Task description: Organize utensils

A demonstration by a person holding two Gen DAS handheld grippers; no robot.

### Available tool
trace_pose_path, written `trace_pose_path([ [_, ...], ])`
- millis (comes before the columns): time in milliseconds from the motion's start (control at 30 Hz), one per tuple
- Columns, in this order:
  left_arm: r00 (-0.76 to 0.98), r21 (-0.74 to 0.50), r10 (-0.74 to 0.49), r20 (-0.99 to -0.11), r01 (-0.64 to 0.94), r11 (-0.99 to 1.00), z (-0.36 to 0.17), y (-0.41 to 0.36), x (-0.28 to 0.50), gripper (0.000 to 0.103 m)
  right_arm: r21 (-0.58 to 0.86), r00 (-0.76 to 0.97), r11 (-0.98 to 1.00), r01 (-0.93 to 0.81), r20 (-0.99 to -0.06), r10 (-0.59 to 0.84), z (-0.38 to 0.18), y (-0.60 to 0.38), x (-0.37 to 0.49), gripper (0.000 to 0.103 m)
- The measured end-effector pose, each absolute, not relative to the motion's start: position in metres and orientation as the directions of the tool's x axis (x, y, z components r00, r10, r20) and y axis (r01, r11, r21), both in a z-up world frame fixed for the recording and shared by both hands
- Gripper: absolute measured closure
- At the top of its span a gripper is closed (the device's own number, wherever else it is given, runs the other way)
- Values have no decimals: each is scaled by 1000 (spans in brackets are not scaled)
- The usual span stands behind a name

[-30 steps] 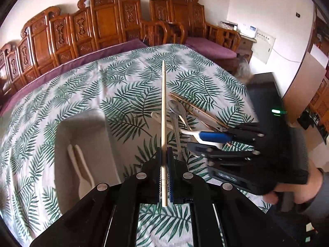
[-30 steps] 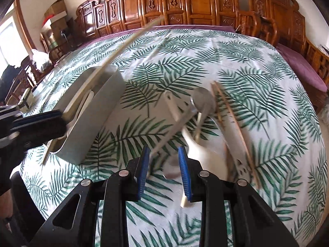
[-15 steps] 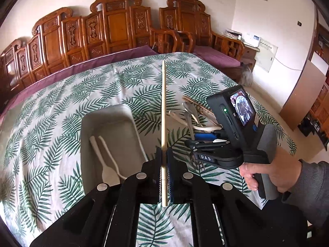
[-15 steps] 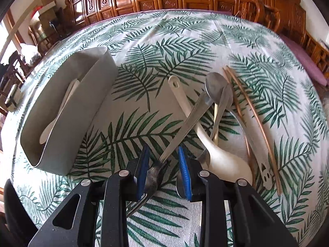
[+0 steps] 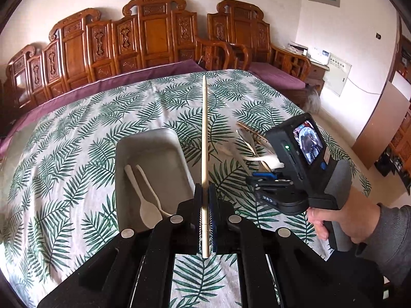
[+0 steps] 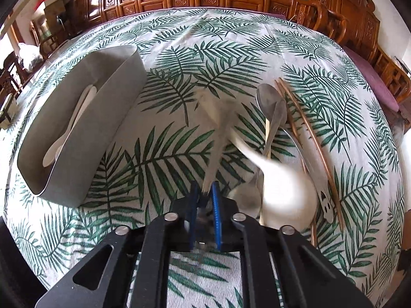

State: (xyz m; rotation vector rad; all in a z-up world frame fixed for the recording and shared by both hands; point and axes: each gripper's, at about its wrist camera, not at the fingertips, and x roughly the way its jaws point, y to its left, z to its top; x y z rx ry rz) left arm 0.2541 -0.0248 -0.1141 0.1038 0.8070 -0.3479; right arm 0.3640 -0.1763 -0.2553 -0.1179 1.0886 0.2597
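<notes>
- Your left hand-held gripper point(image 5: 205, 220) has its jaws pressed tight on a single pale chopstick point(image 5: 204, 138), gripped near the butt end so the long shaft points straight ahead of the fingers. That hold keeps the tip clear of the cloth while you carry it.
- The grey tray point(image 5: 151, 143) lies just ahead and to the left of that gripper, with two white spoons point(image 5: 146, 202) lying lengthwise inside. I judge the chopstick is bound there too, laid along the tray's long side so it fits.
- Your right hand-held gripper point(image 6: 205, 200) has its jaws nearly together on the handle of a metal utensil point(image 6: 218, 138); it is blurred, so spoon or fork I cannot tell. Pinching it at the handle end lets it slide out of the pile.
- Ahead and to the right of the right gripper, the remaining pile rests on the leaf-print counter point(image 6: 179, 59): a white ladle-like spoon point(image 6: 285, 187), metal spoon point(image 6: 267, 100), and a pair of brown chopsticks point(image 6: 305, 131) beside them.
- From the right gripper the tray sits ahead to the left, well apart from the pile.
- The crossed handles could drag a neighbour along, so lift slowly.
</notes>
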Motion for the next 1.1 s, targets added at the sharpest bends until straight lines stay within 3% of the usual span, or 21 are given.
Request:
trace_pose_path([
  [633,656,-28,-213,-724,281,959,-117,-1,257,99,67,511,940,-335,-825,241,-195,-163,336,95],
  [1100,605,-30,-141,-784,191,981,-154,35,292,99,90,534,919,-384,-790,300,-158,-143,340,95],
])
